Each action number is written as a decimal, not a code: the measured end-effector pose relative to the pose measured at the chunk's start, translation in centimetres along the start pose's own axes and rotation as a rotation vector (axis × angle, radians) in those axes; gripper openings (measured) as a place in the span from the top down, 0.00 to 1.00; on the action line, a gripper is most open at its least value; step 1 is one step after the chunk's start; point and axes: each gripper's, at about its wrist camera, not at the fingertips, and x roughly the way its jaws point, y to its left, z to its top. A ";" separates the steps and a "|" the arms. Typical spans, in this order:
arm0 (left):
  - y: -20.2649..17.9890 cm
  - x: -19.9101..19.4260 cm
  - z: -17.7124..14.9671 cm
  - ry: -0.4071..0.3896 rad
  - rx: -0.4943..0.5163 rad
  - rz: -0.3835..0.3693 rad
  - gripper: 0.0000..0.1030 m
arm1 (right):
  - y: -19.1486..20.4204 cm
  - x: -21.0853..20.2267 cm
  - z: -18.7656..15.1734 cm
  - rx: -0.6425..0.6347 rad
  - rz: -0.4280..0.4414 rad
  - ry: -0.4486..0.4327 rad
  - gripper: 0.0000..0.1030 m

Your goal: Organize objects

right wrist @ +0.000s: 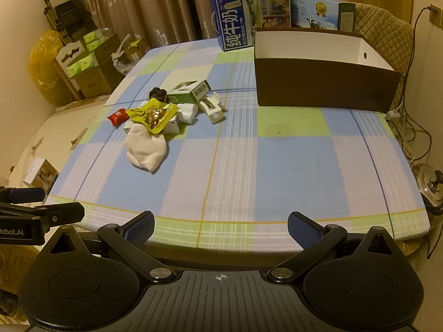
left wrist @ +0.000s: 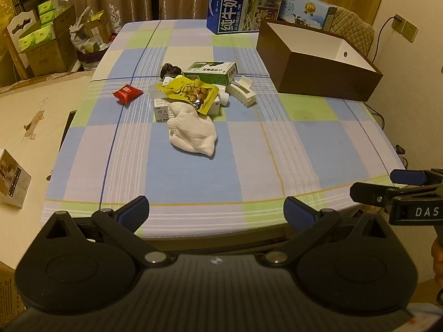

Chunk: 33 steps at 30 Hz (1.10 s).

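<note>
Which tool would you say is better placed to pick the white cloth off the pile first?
Left, probably. The white cloth lies nearly dead ahead of the left tool, while it sits off to the left of the right tool. Both are open and empty.

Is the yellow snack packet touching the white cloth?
Touching. In the left wrist view, the yellow snack packet lies with its lower corner over the upper edge of the white cloth, with no tablecloth visible between them.
</note>
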 end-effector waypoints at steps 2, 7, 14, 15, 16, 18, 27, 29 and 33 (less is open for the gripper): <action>0.0 0.0 0.0 0.001 -0.001 0.001 0.01 | 0.0 0.1 0.1 -0.002 -0.001 0.000 0.02; -0.1 0.1 0.1 0.002 -0.001 0.003 0.01 | -0.1 0.3 0.3 -0.005 0.001 0.002 0.02; 0.0 0.1 0.2 0.002 -0.001 0.002 0.01 | -0.1 0.3 0.4 -0.008 0.001 0.004 0.02; 0.0 0.1 0.1 0.003 0.000 0.002 0.01 | -0.1 0.4 0.5 -0.008 0.001 0.005 0.02; 0.0 0.1 0.1 0.003 -0.001 0.002 0.01 | -0.1 0.4 0.5 -0.009 0.001 0.005 0.02; 0.0 0.1 0.1 0.002 -0.001 0.002 0.01 | -0.1 0.4 0.5 -0.009 -0.001 0.004 0.02; 0.1 0.3 0.4 0.002 0.000 0.002 0.01 | -0.1 0.4 0.6 -0.011 0.000 0.004 0.02; 0.1 0.4 0.5 0.002 0.000 0.002 0.01 | -0.1 0.5 0.8 -0.011 0.001 0.005 0.02; 0.1 0.4 0.4 0.002 0.000 0.002 0.01 | -0.4 0.5 1.0 -0.010 0.003 0.006 0.02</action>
